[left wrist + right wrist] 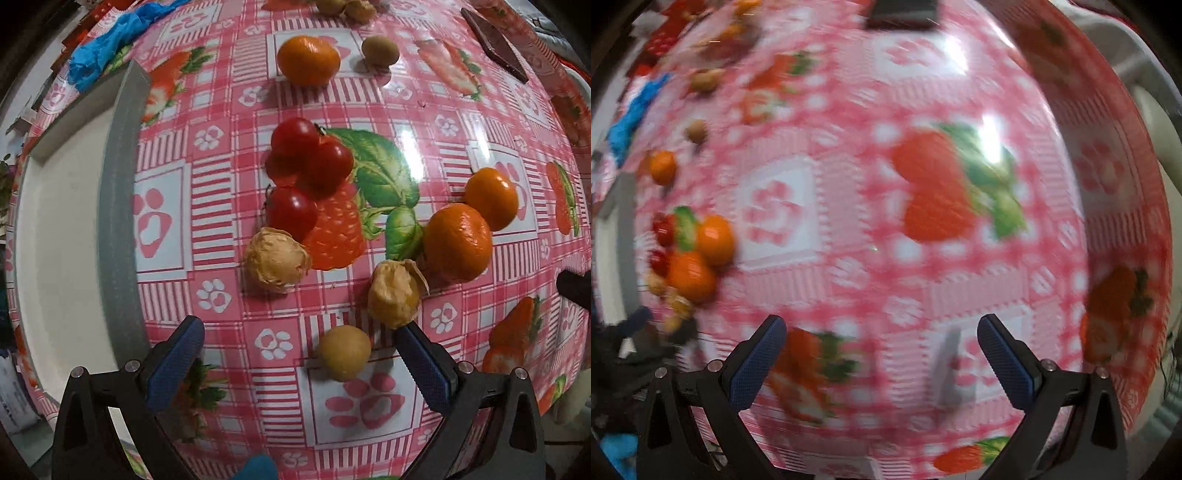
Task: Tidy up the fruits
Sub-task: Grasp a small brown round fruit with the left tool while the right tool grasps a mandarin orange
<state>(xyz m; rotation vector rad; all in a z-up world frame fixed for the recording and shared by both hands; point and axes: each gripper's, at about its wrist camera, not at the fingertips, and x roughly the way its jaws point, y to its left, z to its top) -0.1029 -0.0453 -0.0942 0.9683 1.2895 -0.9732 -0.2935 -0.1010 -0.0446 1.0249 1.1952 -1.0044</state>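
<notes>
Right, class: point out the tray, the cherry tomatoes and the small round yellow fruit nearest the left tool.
tray (122, 192), left wrist view, on its grey right rim.
cherry tomatoes (295, 138), left wrist view, on the top tomato's skin.
small round yellow fruit (344, 352), left wrist view, on its middle.

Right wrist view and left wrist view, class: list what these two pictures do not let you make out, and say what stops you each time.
- Right wrist view: motion blur smears the fruit cluster; kinds and count are unclear.
- Left wrist view: the tray runs off the left edge, so its far side is unseen.
- Left wrist view: the top edge cuts two fruits.
- Left wrist view: the dark flat object is too distorted to identify.
</notes>
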